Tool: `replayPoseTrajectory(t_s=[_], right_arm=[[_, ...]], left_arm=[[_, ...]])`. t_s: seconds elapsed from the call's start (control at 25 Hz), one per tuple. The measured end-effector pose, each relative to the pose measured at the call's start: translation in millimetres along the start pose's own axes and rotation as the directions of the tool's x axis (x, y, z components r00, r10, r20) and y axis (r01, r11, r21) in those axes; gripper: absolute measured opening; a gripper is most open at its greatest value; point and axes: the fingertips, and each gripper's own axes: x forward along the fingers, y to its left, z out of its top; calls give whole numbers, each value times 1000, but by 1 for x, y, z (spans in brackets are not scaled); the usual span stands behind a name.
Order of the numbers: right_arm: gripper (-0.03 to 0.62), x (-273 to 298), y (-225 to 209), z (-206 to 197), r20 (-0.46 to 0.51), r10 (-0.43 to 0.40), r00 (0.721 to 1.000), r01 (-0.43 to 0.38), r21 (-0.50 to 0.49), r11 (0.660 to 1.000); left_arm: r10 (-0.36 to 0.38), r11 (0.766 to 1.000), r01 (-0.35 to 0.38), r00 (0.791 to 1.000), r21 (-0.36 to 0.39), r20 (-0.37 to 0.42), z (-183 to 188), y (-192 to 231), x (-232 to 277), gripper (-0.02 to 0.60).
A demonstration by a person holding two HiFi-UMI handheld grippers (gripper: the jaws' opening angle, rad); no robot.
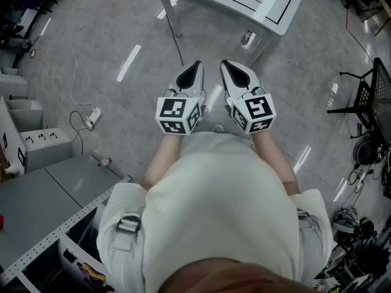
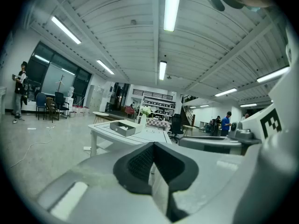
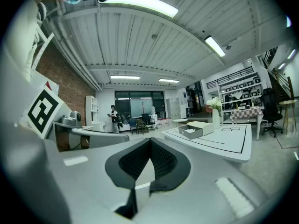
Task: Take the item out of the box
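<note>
An open grey cardboard box (image 2: 122, 127) stands on a white table (image 2: 149, 135) some way ahead; what is inside it is too small to tell. The right gripper view shows the same box (image 3: 196, 129) on the table (image 3: 229, 141), beside a vase of white flowers (image 3: 215, 112). In the head view both grippers are held side by side in front of my chest, over the floor and short of the table (image 1: 263, 8). The left gripper (image 1: 195, 67) and the right gripper (image 1: 227, 66) are both shut, tips together, with nothing between them.
A power strip and cable (image 1: 91, 118) lie on the floor at the left, next to a grey workbench (image 1: 36, 200). A black stand (image 1: 372, 96) is at the right. People stand far off: one (image 2: 21, 90) by the windows, another (image 2: 226, 121) at the back.
</note>
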Motion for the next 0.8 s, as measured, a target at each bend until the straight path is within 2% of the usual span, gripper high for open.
replayPoseTrajectory(t_s=[0.48, 0.8], right_arm=[[-2, -20, 18, -11, -5, 38, 999, -38, 1, 999], [0, -25, 11, -12, 2, 37, 999, -37, 34, 999]], left_arm=[[6, 1000, -6, 1000, -8, -19, -17, -20, -23, 0], [21, 1000, -21, 1000, 1, -19, -17, -27, -25, 0]])
